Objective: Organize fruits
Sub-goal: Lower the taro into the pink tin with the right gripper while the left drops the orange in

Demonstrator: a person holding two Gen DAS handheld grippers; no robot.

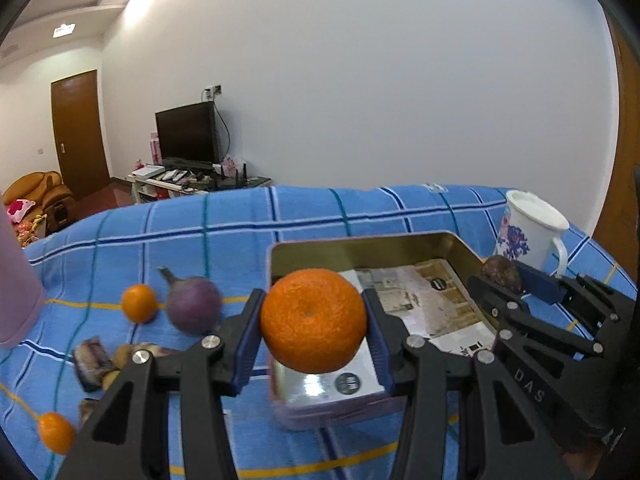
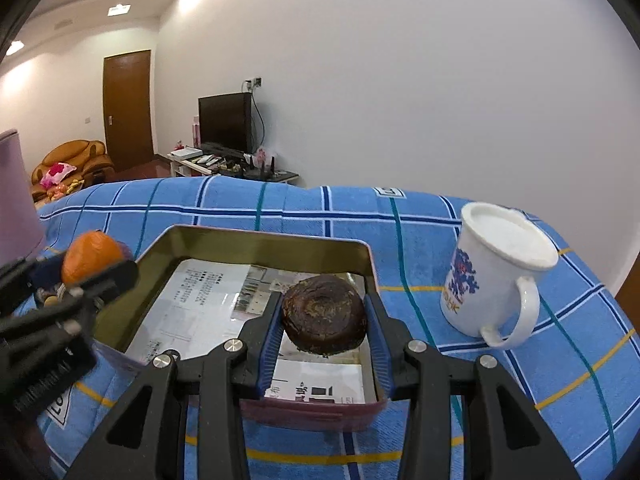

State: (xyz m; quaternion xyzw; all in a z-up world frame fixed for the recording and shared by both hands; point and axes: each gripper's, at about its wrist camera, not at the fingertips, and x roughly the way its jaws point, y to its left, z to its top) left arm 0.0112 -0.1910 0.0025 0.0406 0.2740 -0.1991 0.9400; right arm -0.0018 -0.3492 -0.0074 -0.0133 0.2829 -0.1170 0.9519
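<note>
My left gripper (image 1: pixel 314 322) is shut on a large orange (image 1: pixel 314 320) and holds it above the near left corner of an open tin box (image 1: pixel 304 250) lined with printed paper. My right gripper (image 2: pixel 325 316) is shut on a dark brown wrinkled fruit (image 2: pixel 325 314) and holds it over the same tin (image 2: pixel 264 238), near its right side. Each gripper shows in the other's view: the right gripper (image 1: pixel 508 280) at the tin's right edge, the left gripper (image 2: pixel 86 270) at its left edge. On the cloth left of the tin lie two small oranges (image 1: pixel 139 303) (image 1: pixel 56 433) and a purple round fruit (image 1: pixel 193 304).
The table is covered with a blue checked cloth (image 1: pixel 160 232). A white mug with a blue flower print (image 2: pixel 498 272) stands right of the tin. A pink container (image 1: pixel 18 292) stands at the far left. Wrapped snacks (image 1: pixel 94 360) lie near the front left.
</note>
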